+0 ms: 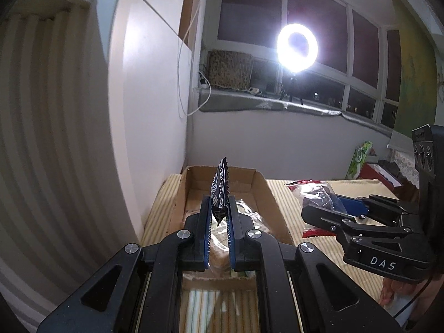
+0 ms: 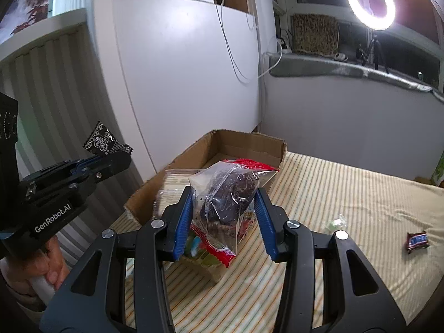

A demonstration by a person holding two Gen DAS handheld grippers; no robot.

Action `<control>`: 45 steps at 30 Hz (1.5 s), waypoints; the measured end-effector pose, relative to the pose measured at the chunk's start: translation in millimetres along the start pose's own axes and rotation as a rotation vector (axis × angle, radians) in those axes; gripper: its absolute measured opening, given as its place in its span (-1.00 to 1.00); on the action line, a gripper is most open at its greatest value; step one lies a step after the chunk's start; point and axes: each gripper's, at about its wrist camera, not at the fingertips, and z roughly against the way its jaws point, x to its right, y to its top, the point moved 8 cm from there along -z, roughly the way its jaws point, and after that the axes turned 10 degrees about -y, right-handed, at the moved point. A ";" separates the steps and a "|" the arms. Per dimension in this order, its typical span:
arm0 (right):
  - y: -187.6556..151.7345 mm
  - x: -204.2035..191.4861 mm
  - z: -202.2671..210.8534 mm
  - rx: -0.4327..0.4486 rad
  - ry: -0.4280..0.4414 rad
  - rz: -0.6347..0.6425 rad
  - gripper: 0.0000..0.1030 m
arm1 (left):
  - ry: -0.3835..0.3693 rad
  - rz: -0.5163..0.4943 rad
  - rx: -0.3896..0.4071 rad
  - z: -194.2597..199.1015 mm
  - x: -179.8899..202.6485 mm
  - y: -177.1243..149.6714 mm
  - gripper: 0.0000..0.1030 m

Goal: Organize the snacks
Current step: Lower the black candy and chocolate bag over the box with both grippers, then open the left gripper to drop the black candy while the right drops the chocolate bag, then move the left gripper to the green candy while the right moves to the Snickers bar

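- so, the cardboard box (image 2: 222,149) sits far left on the striped cloth, stiff enough to drop into.
- my right gripper (image 2: 224,219) clamps the crinkly cake bag (image 2: 227,194); soft, hold gently.
- my left gripper (image 1: 219,219) pinches the light black packet (image 1: 220,186) over the box.

Black tongs (image 1: 219,216), blue ribbed pads (image 2: 183,222).

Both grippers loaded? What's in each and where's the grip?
Left gripper pinches a small black patterned sachet by its lower end. Right gripper clamps a clear wrapped chocolate cake across its middle, by the sides.
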 end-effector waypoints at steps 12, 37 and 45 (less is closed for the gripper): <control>-22.8 4.2 -54.0 -0.073 0.046 0.011 0.03 | 0.039 0.052 -0.120 -64.7 -25.4 -26.9 -0.18; -3.1 8.5 0.2 0.031 0.007 -0.005 0.39 | 0.136 0.113 -0.022 -4.6 -62.7 -10.4 0.48; -19.1 20.9 17.9 0.031 -0.034 -0.007 0.39 | 0.145 0.111 0.001 7.2 -60.7 -1.9 0.49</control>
